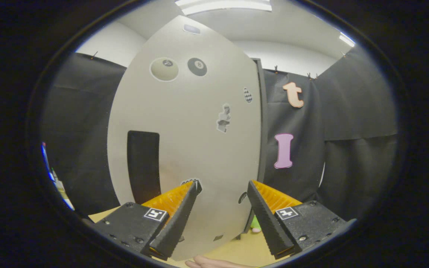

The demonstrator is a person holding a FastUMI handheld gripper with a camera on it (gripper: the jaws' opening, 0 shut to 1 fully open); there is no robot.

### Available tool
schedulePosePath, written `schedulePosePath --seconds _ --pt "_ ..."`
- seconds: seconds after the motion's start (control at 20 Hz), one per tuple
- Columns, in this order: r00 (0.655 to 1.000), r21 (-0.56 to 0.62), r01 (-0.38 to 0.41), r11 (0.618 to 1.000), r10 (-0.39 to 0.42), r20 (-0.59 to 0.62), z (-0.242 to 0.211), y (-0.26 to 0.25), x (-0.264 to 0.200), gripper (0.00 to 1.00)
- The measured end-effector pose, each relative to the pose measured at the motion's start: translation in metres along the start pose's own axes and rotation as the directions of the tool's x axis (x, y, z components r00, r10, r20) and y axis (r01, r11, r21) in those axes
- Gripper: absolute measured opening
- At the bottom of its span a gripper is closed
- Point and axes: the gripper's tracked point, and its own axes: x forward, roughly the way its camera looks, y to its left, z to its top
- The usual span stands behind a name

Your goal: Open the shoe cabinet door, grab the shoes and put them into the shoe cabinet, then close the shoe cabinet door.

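While the gripper [223, 186] is held with fingers apart and empty, the shoe cabinet door [188, 123] is faced. Its dark handle [143, 165] lies just beyond the left finger. No shoes are held; whether they are stowed cannot be told.

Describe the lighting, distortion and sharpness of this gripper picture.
Gripper view: ceiling strip lights give even, soft light; the fisheye lens bows the pale cabinet door into a curved shape; the door and its stickers read fairly sharp, edges softer; the open gripper holds nothing, jaws apart just before the door.
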Motion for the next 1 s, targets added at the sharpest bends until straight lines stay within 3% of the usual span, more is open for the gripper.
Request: schedulePosePath --seconds 0.2,0.35,0.6,0.85,1.0 --pt "0.998 0.000 -0.057 0.998 0.057 -0.011 -0.003 0.041 0.002 0.92" --pt "1.000 -0.053 -0.022 0.998 0.023 0.015 0.001 0.058 -0.009 0.93" --pt "0.998 -0.030 0.069 0.997 -0.069 -0.003 -0.007 0.071 -0.043 0.99" --pt "0.996 0.101 0.073 0.992 -0.066 -0.064 -0.022 0.089 -0.081 1.00" --pt "0.999 0.185 -0.002 0.983 0.011 -0.049 -0.025 0.106 -0.112 0.99"
